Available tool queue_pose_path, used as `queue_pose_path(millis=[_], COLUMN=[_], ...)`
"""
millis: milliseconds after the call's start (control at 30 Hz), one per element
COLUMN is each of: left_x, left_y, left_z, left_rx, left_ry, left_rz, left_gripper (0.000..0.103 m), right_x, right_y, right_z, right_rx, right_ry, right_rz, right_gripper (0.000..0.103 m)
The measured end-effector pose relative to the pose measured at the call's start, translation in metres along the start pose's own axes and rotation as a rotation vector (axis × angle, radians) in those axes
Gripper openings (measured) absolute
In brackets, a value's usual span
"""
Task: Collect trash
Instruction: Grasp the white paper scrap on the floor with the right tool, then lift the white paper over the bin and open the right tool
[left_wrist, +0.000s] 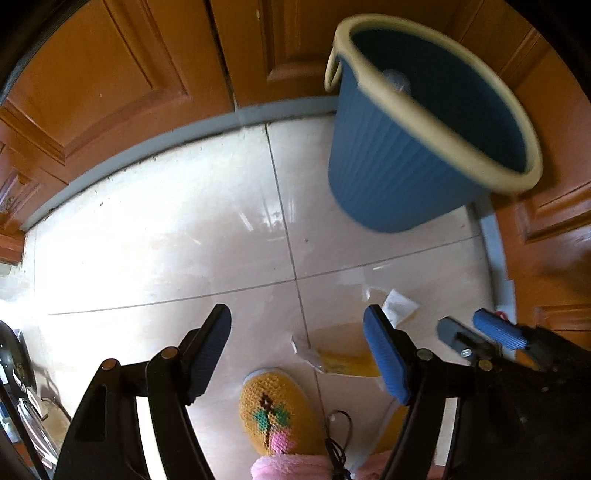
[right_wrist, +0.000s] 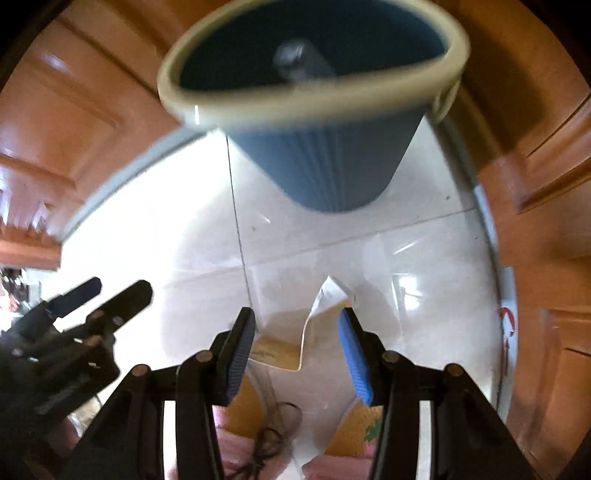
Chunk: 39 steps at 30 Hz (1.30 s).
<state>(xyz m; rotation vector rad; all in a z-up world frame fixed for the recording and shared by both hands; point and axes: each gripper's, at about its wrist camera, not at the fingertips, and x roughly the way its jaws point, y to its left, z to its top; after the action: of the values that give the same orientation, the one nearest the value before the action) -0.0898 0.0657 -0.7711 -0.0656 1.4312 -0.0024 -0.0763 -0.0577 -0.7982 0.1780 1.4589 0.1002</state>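
A blue ribbed bin with a cream rim stands on the tiled floor by the wooden cabinets; a pale bottle-like item lies inside it. The bin also shows in the right wrist view. A torn clear plastic wrapper with yellow print lies on the floor in front of the bin, also in the right wrist view. My left gripper is open and empty, left of the wrapper. My right gripper is open, its jaws on either side of the wrapper, above it.
Orange wooden cabinet doors with a grey base strip run behind and right of the bin. The person's yellow knitted slippers stand near the wrapper. A black cord hangs by the feet. Cluttered items sit at far left.
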Motion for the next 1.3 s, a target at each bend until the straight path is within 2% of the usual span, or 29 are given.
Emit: queue_pose_path(millis=[200, 333, 400, 567, 633, 733, 900, 1067, 1200, 1300], left_x=[0.04, 0.066, 0.076, 0.085, 0.082, 0.074, 0.036, -0.036, -0.105, -0.149], left_y=[0.003, 0.006, 0.008, 0.007, 0.007, 0.004, -0.001, -0.005, -0.012, -0.018], left_z=[-0.013, -0.012, -0.01, -0.005, -0.004, -0.003, 0.001, 0.017, 0.042, 0.064], left_rx=[-0.012, -0.025, -0.036, -0.038, -0.034, -0.032, -0.026, -0.034, -0.045, -0.042], left_ry=[0.01, 0.012, 0.016, 0.019, 0.016, 0.019, 0.036, 0.04, 0.021, -0.001], left_rz=[0.022, 0.043, 0.047, 0.055, 0.054, 0.057, 0.073, 0.059, 0.041, 0.038], left_gripper=[0.073, 0.073, 0.073, 0.073, 0.073, 0.073, 0.073, 0.073, 0.073, 0.081], right_x=[0.07, 0.105, 0.117, 0.13, 0.129, 0.121, 0.067, -0.031, -0.118, -0.176], right_y=[0.008, 0.007, 0.005, 0.004, 0.002, -0.004, -0.008, -0.003, 0.007, 0.015], right_z=[-0.025, -0.033, -0.033, -0.029, -0.028, -0.027, -0.029, -0.02, 0.002, 0.029], right_rx=[-0.1, -0.123, -0.122, -0.137, -0.135, -0.127, -0.089, -0.019, -0.021, -0.046], right_ry=[0.064, 0.104, 0.12, 0.139, 0.134, 0.143, 0.148, 0.131, 0.068, -0.006], right_rz=[-0.067, -0.113, -0.125, -0.125, -0.116, -0.105, -0.098, -0.074, -0.07, -0.074], right_gripper=[0.047, 0.046, 0.039, 0.007, 0.002, 0.002, 0.002, 0.002, 0.002, 0.002])
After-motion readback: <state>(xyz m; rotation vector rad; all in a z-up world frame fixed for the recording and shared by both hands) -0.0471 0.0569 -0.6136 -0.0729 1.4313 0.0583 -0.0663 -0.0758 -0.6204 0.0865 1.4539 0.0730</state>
